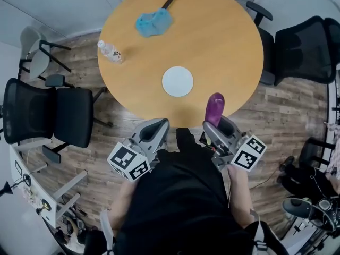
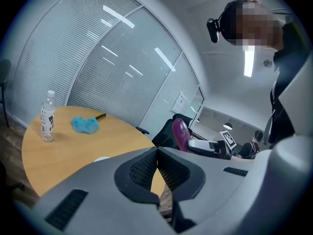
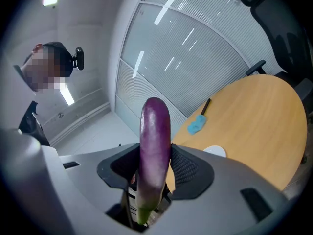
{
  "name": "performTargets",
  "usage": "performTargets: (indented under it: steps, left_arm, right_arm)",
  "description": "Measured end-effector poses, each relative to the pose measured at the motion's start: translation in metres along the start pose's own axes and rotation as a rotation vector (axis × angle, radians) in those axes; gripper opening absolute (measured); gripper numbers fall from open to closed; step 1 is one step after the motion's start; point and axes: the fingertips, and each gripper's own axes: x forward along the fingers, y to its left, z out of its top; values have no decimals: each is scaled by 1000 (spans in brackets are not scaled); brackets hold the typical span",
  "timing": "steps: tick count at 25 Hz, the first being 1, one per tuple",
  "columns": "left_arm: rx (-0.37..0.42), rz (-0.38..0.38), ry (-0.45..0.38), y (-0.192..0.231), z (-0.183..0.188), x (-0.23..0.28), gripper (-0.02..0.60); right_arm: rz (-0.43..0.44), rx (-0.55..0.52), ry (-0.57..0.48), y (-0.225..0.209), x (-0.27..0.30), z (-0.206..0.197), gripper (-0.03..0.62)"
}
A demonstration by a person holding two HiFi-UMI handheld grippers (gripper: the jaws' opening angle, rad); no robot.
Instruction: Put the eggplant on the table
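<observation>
the right hand-held gripper (image 3: 154, 173) pinches the purple eggplant (image 1: 214, 108) between its jaws, the rounded end pointing out at the near edge of the round desk (image 1: 212, 41), near a white disc (image 1: 177, 81). the left hand-held gripper (image 2: 157, 155) is pressed together with nothing in it.

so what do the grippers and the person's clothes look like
Both the left gripper and right gripper have grey bodies with black ribbed pads, each carrying a white cube printed with black square markers. The person wears a black top.
</observation>
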Motion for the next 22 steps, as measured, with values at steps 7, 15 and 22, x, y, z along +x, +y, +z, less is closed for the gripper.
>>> performTargets:
  steps: [7,15,22]
  left_arm:
    - [-53,64,-14,-1,-1,33,9]
    - [-84,165,-37,7,0,47,9]
    - [-100,236,-47,15,3,32,9]
  right_arm:
    - [64,-21,93,-28,20,23,198]
    - [83,-133,200,-58,45,30,198]
    - [77,-277,323,-64,74,12,198]
